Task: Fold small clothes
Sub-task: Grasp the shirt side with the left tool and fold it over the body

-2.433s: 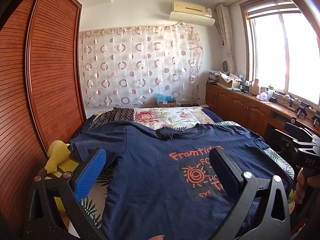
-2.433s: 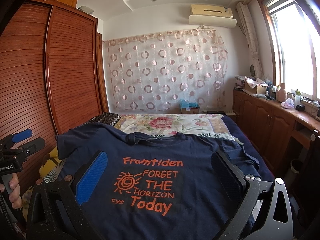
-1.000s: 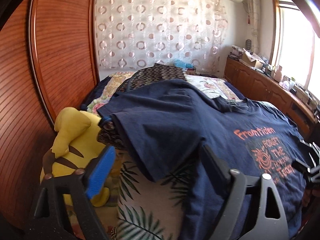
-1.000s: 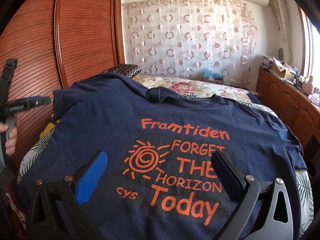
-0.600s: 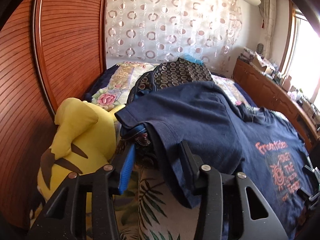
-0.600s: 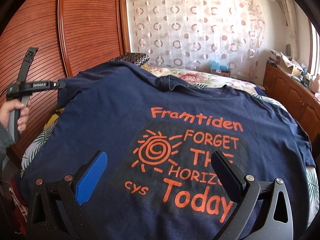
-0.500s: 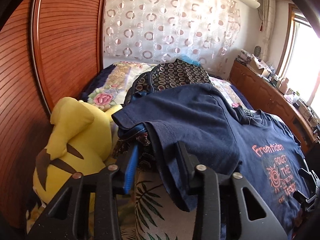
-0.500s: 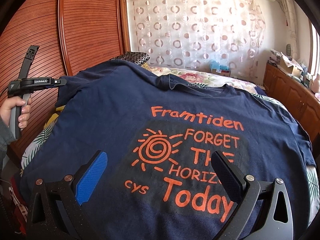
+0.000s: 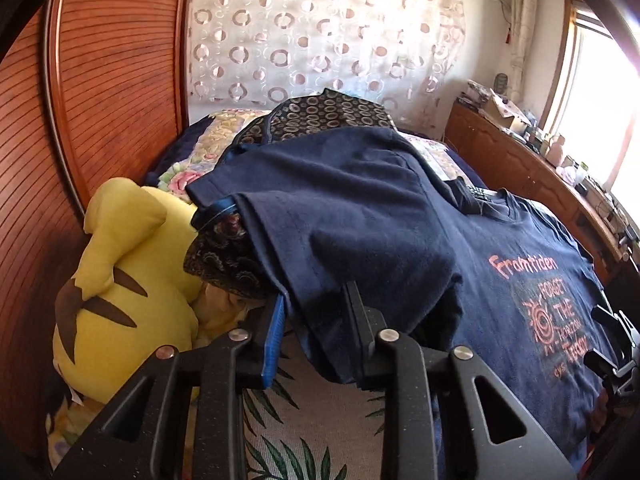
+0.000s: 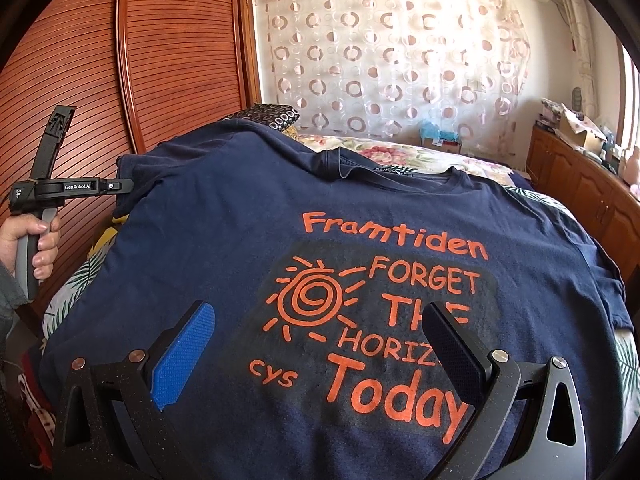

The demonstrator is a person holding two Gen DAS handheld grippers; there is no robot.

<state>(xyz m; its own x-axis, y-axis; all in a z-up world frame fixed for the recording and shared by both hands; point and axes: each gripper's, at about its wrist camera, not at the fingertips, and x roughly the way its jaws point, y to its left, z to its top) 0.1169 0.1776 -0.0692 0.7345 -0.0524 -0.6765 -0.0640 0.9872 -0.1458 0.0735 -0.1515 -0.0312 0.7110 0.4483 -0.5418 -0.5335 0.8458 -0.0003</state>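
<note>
A navy T-shirt (image 10: 360, 216) with an orange "Framtiden FORGET THE HORIZON Today" print lies face up across the bed. In the left wrist view its left sleeve (image 9: 352, 216) hangs over the bed's edge. My left gripper (image 9: 316, 320) is closing, with the sleeve's lower edge bunched between its blue and black pads. In the right wrist view that same gripper (image 10: 116, 186) meets the sleeve at the far left, held by a hand (image 10: 36, 240). My right gripper (image 10: 316, 332) hovers open over the print near the hem, nothing between its fingers.
A yellow plush toy (image 9: 120, 264) sits by the bed's left edge against the ribbed wooden wardrobe (image 9: 100, 80). A dark ring-patterned garment (image 9: 328, 114) lies under the shirt's shoulder. Leaf-print bedding (image 9: 312, 432) shows below the sleeve. A wooden cabinet (image 9: 540, 176) runs along the window side.
The left gripper swung from the shirt's front to the left sleeve, dropped to it, and narrowed its jaws around the sleeve edge. The right gripper moved closer over the print, then held still.
</note>
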